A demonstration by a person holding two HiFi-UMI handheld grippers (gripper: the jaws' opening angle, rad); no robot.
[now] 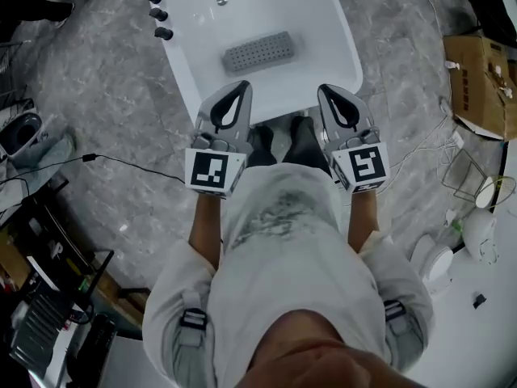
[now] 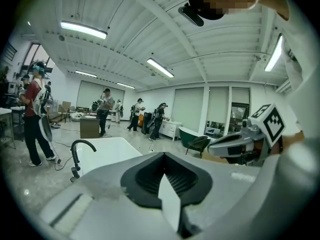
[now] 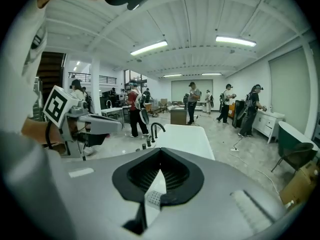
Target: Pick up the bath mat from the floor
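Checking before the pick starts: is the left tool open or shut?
Shut: in the left gripper view the left tool has its jaws meeting at the tips, with nothing between them.

The left gripper [image 1: 240, 85] and right gripper [image 1: 326, 90] have pale grey shells tapering to the jaws, which are lined with black ribbed pads [image 3: 172, 175] round a teardrop gap. Behind each pair of jaws sits a white cube [image 1: 215, 171] with black square markers. The person wears a pale grey top [image 1: 283, 241] with long sleeves [image 1: 174, 285] and a grey strap [image 1: 192, 319] with a black buckle at each shoulder
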